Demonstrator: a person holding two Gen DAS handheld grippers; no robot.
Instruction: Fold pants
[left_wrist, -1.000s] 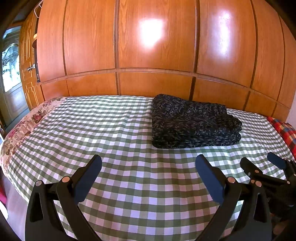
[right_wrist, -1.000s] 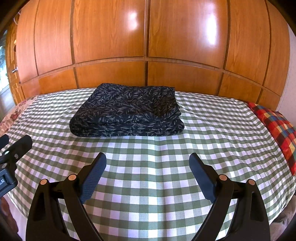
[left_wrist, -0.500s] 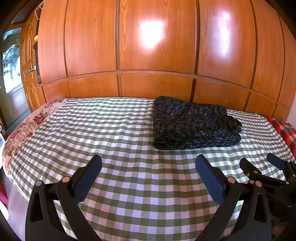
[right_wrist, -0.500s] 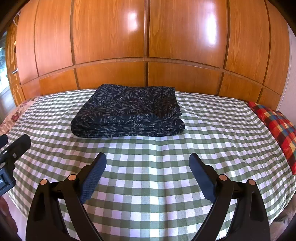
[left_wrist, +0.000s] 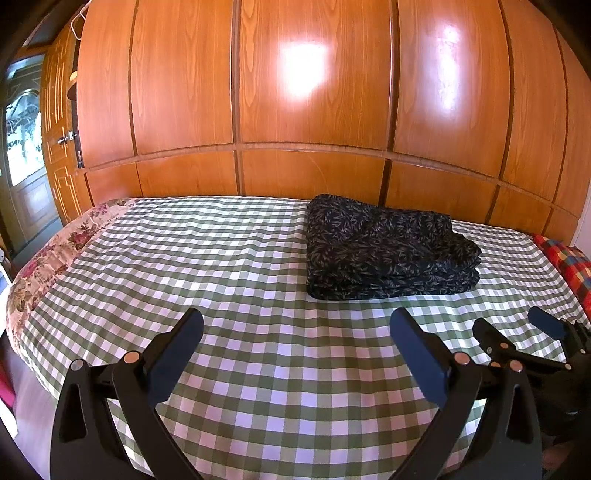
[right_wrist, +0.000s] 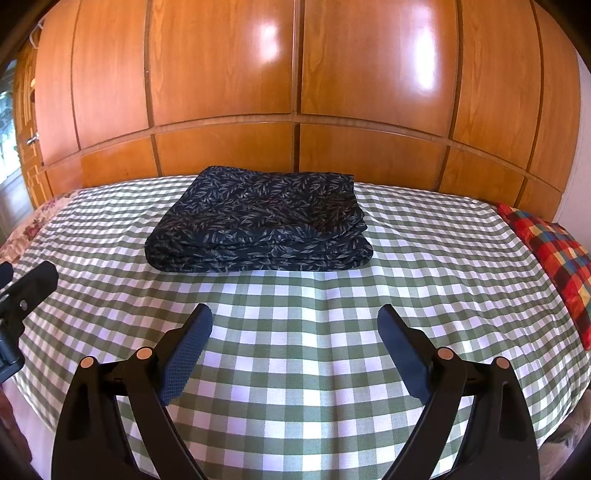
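Observation:
The dark leaf-print pants (left_wrist: 388, 247) lie folded in a flat stack on the green-checked bed (left_wrist: 229, 266), toward the far side; they also show in the right wrist view (right_wrist: 258, 225). My left gripper (left_wrist: 295, 328) is open and empty, hovering over the near part of the bed, well short of the pants. My right gripper (right_wrist: 295, 321) is open and empty too, in front of the stack. The right gripper also shows at the right edge of the left wrist view (left_wrist: 517, 328), and the left gripper at the left edge of the right wrist view (right_wrist: 26, 284).
A wooden panelled wardrobe (left_wrist: 314, 110) stands right behind the bed. A floral pillow (left_wrist: 48, 258) lies at the left end and a red plaid cloth (right_wrist: 554, 251) at the right end. A door (left_wrist: 26, 177) is at far left.
Both grippers have drawn back and tilted up slightly; the pants sit a little lower in both views. The pants have not moved on the bed. Both grippers stay open.

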